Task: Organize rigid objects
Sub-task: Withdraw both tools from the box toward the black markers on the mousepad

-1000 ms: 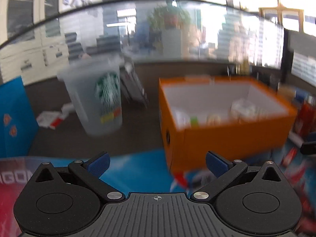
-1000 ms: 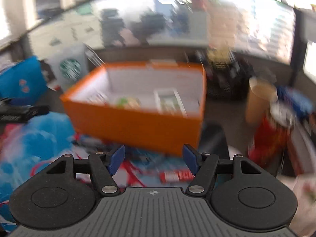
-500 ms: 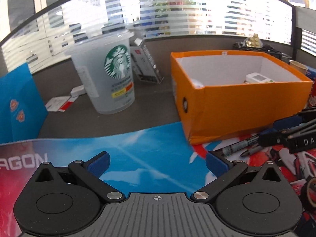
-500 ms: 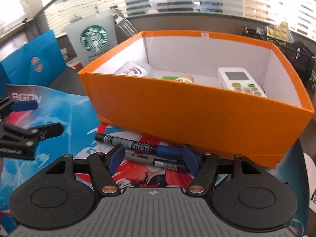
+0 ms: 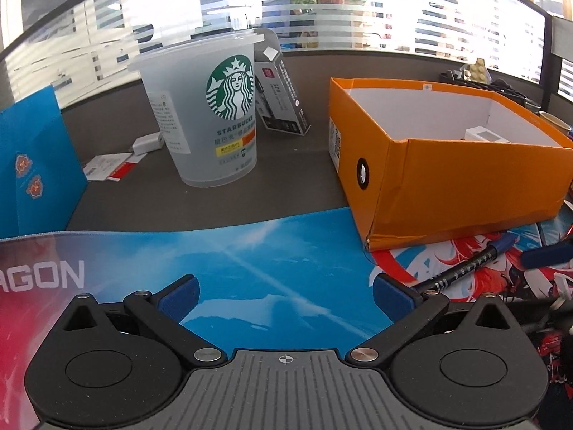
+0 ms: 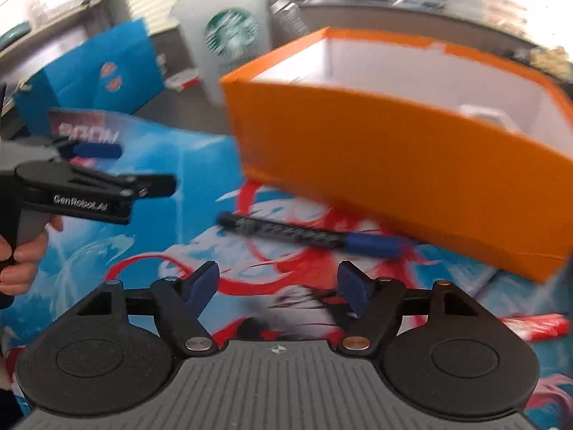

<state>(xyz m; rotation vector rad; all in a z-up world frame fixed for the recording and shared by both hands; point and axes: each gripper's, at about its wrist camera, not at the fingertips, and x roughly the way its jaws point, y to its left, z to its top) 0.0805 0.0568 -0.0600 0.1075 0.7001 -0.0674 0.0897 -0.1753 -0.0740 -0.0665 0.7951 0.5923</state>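
The right gripper (image 6: 277,286) has its blue jaws apart, and they have just been opening wider. Nothing is between them. It points down at a black marker pen with a blue cap (image 6: 308,235) that lies flat on the picture desk mat (image 6: 200,175), just in front of the gripper and close to the near wall of the orange cardboard box (image 6: 394,165). The right wrist view is blurry. The left gripper (image 5: 284,292) is wide open too and holds nothing; only blue mat shows between its jaws. In the right wrist view a hand (image 6: 21,254) grips its handle near the left edge of the mat. The box stands with one corner on the back edge of the mat and the rest on the grey table (image 5: 286,179). A small white device (image 5: 483,134) lies inside it. Farther back on the table stands a clear Starbucks cup (image 5: 215,118), upright, with a grey carton (image 5: 283,107) leaning just behind it. A blue paper bag (image 5: 32,165) stands at the left edge.
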